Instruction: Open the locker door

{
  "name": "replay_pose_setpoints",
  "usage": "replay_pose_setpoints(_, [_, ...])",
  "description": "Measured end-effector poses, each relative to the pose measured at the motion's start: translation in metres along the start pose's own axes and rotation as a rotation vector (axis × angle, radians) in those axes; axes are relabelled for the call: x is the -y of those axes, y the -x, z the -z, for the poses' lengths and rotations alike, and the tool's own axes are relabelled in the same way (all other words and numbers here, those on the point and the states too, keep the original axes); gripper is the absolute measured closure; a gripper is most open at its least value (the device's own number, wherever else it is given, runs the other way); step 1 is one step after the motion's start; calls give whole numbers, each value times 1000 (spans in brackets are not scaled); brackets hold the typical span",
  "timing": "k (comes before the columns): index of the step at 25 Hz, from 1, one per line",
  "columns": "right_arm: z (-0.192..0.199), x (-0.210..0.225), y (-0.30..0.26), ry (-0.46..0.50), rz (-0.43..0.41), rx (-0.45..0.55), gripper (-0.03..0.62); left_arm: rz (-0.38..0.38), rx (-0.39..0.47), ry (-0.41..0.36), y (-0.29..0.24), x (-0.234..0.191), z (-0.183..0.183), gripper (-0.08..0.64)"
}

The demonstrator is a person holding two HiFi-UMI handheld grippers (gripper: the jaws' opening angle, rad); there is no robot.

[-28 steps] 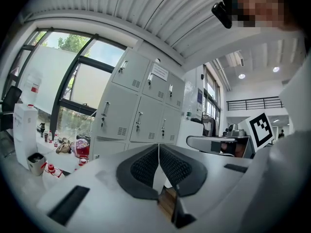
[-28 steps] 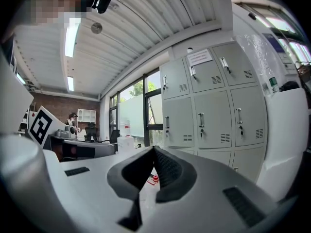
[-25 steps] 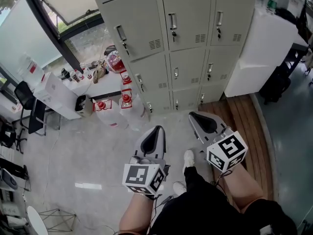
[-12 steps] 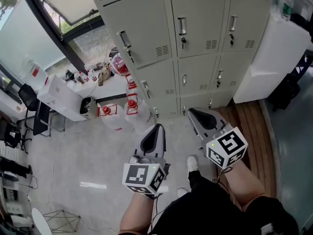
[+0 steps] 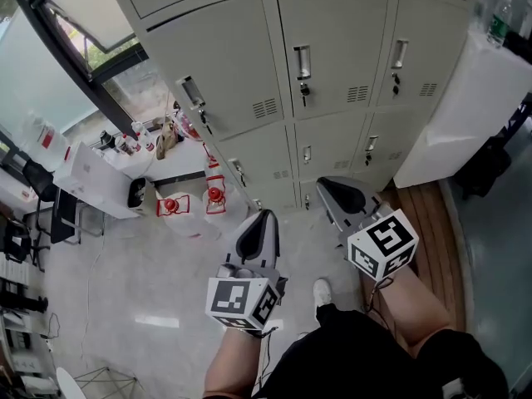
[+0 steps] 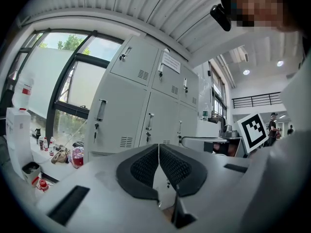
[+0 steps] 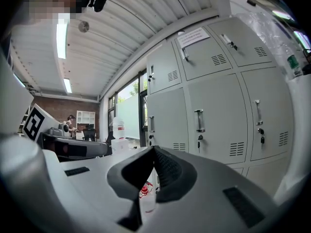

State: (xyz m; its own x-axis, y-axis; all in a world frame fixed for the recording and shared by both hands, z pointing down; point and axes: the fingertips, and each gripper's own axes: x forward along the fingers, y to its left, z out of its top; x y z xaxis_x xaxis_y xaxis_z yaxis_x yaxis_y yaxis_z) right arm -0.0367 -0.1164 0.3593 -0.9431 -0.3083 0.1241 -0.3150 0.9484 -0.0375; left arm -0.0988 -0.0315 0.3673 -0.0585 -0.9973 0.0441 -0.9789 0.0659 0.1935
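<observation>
A bank of grey-beige lockers [image 5: 249,73] fills the top of the head view, all doors closed. Each door has a metal handle with a key below it, such as the middle door's handle [image 5: 302,61]. My left gripper [image 5: 264,216] is held low in front of the lockers, shut with nothing in it and well short of any door. My right gripper [image 5: 320,183] is beside it, also shut and empty. The left gripper view looks past the shut left gripper [image 6: 159,147] at a door handle [image 6: 101,109]. The right gripper [image 7: 153,149] points toward a handled door [image 7: 198,120].
A low white cabinet [image 5: 100,177] with small bottles stands left of the lockers. Red-capped jugs [image 5: 172,204] sit on the floor beside it. A tall white unit [image 5: 449,115] stands at the right on a wooden platform [image 5: 424,214]. A shoe [image 5: 321,289] shows below the grippers.
The lockers have come closer and fill more of the head view. Both grippers have edged toward them and stay shut.
</observation>
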Motion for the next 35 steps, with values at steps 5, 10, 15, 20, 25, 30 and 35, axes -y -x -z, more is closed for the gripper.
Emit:
replay_pose_setpoints(5, [-2,34,-23,-8,-4,-3,538,-12,-7,-1,-37,-8,-4,540])
replay_pose_setpoints(10, [-5,63,-43,-17,-9,9,538,-19,-12,-13,-68,-11,-9,540])
replay_pose_setpoints(15, [-12,82,-59,-20,-15,25,538,-21,-10,-23,-89,-13,-15,540])
replay_pose_setpoints(20, [-16,94,-69,-31,-13,31,538,-13,-14,-28,-102,-12,-17,540])
replay_pose_setpoints(25, [-20,106,-79,-48,15,42,538,16,-10,-35,-115,-15,-21,540])
replay_pose_setpoints(30, [-22,112,-97,-47,56,41,508,71,-12,-31,-130,-25,-23,540])
replay_pose_setpoints(35, [-29,127,-119,-59,139,37,483,147,-26,-41,-148,-41,-29,540])
